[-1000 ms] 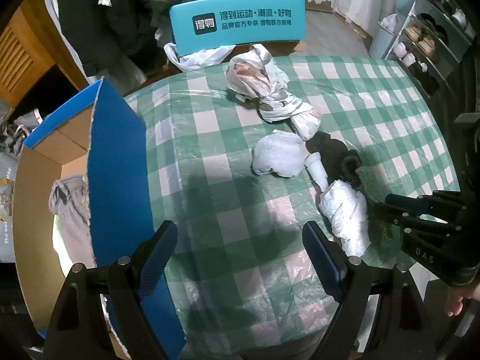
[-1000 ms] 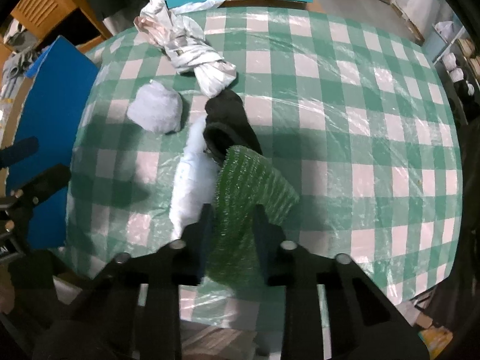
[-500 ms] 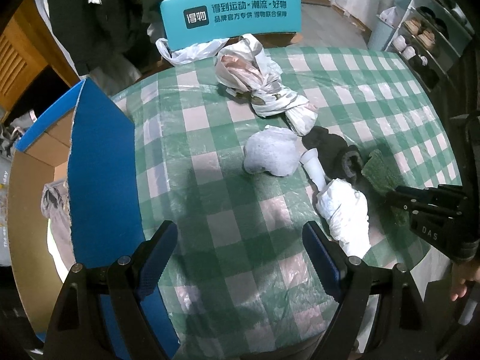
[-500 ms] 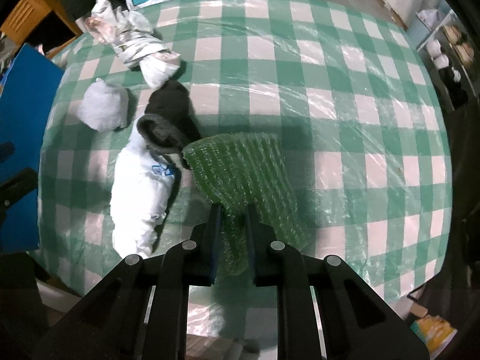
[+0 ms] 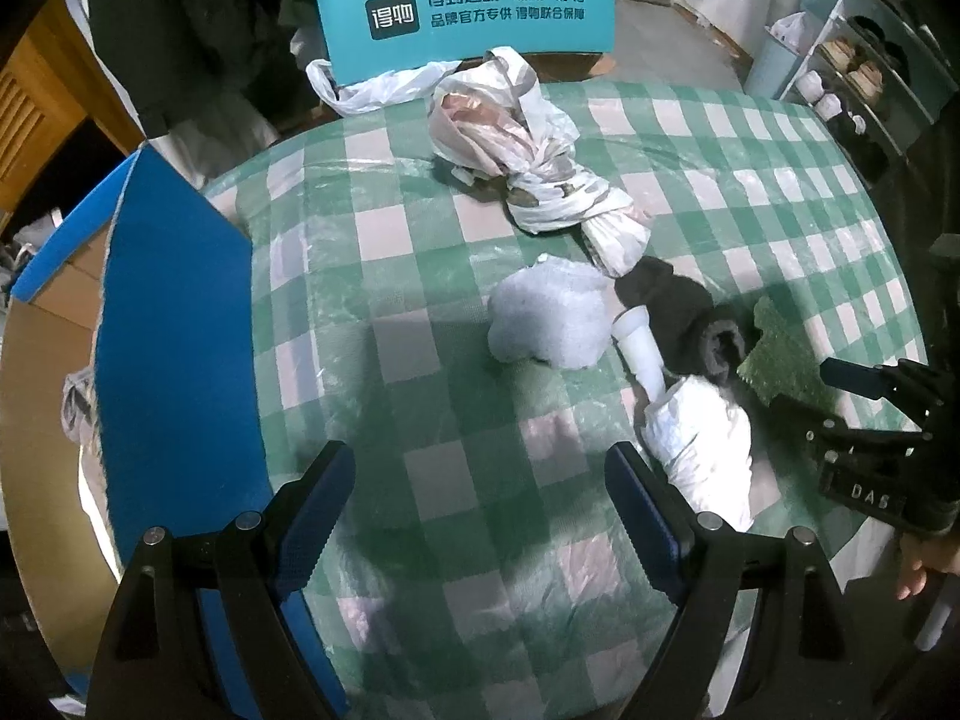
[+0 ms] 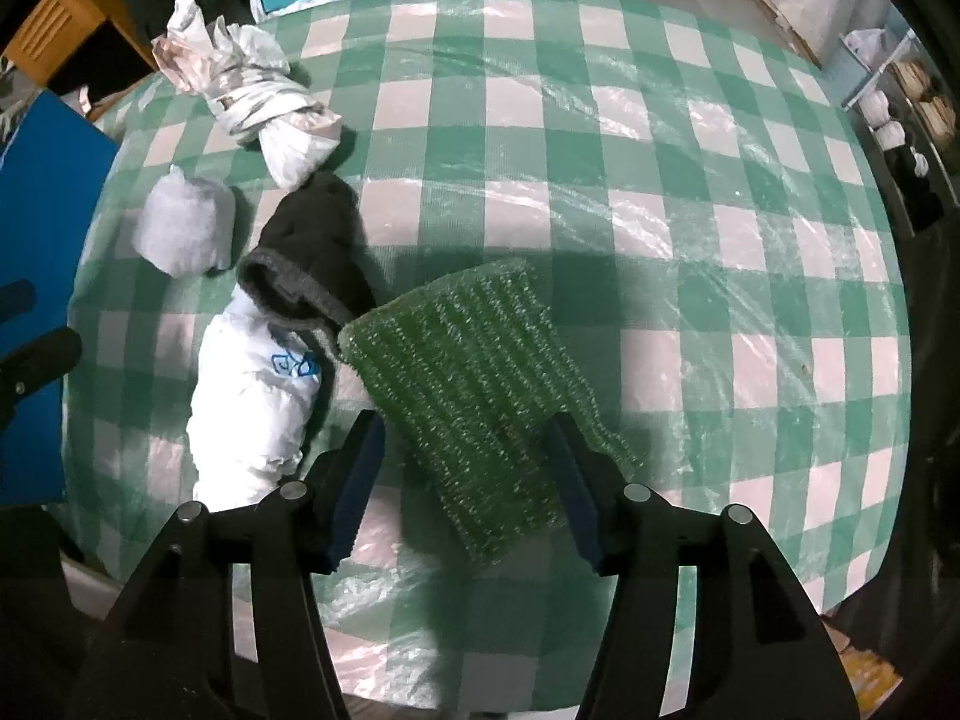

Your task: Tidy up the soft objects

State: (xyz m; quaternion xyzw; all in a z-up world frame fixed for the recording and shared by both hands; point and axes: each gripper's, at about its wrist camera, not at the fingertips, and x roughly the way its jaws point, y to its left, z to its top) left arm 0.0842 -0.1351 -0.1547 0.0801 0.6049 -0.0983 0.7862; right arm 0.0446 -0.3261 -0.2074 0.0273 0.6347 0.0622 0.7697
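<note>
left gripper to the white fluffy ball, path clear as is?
Probably yes. The left gripper is open and aimed over bare tablecloth, with the ball straight ahead and nothing between. The white bag and black sock lie off to its right; the blue box flap stays left.

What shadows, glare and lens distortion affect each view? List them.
Left wrist view: fisheye bends the green-checked plastic-covered tablecloth into a dome; a dark shadow lies near the open left gripper.
Right wrist view: glare streaks the plastic; a shadow surrounds the green ribbed foam sheet between the open right gripper fingers.
</note>
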